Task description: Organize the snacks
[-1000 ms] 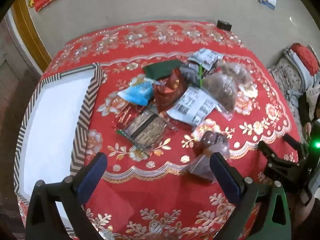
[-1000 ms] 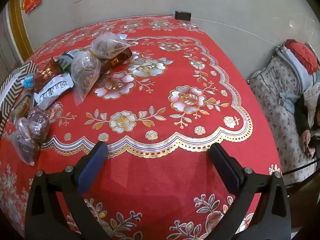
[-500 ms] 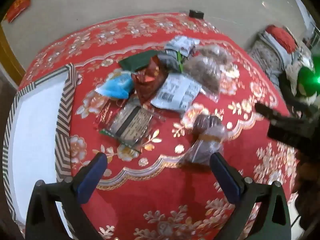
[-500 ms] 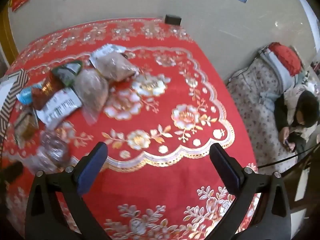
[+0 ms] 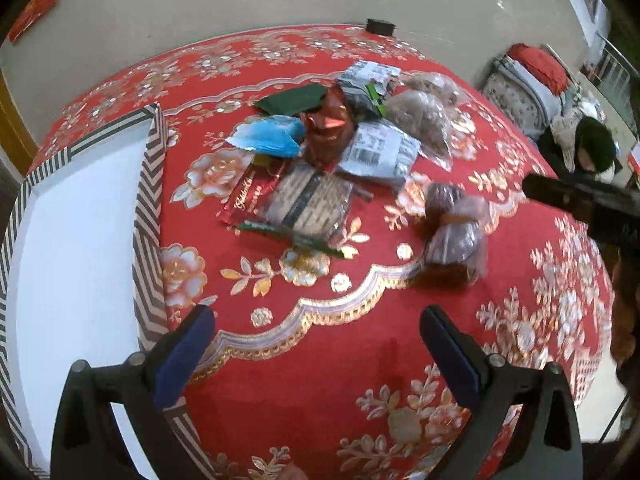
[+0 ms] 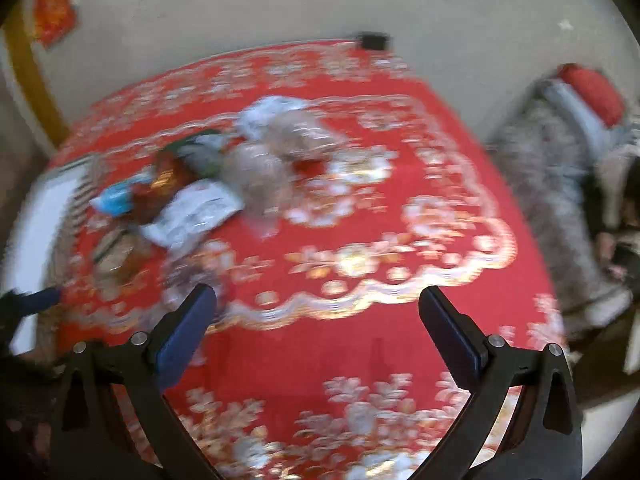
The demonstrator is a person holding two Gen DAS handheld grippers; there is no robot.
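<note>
Several snack packets lie in a pile on the red floral tablecloth (image 5: 360, 360): a blue packet (image 5: 268, 138), a red foil packet (image 5: 326, 136), a white barcode packet (image 5: 380, 152), a clear cracker pack (image 5: 308, 206) and clear bags of brown snacks (image 5: 454, 232). A white box with a striped rim (image 5: 150, 200) sits at the left. My left gripper (image 5: 316, 340) is open and empty above the near cloth. My right gripper (image 6: 316, 320) is open and empty; its view is blurred, with the pile (image 6: 192, 200) up left.
A small black object (image 5: 380, 26) sits at the table's far edge by the wall. A person (image 5: 592, 152) sits on bedding at the right. The right gripper's dark body (image 5: 584, 200) shows at the right edge of the left wrist view.
Both grippers have risen and swung left, so the snack pile sits more centred in each view. The right wrist view has become blurred from motion. Both stay open.
</note>
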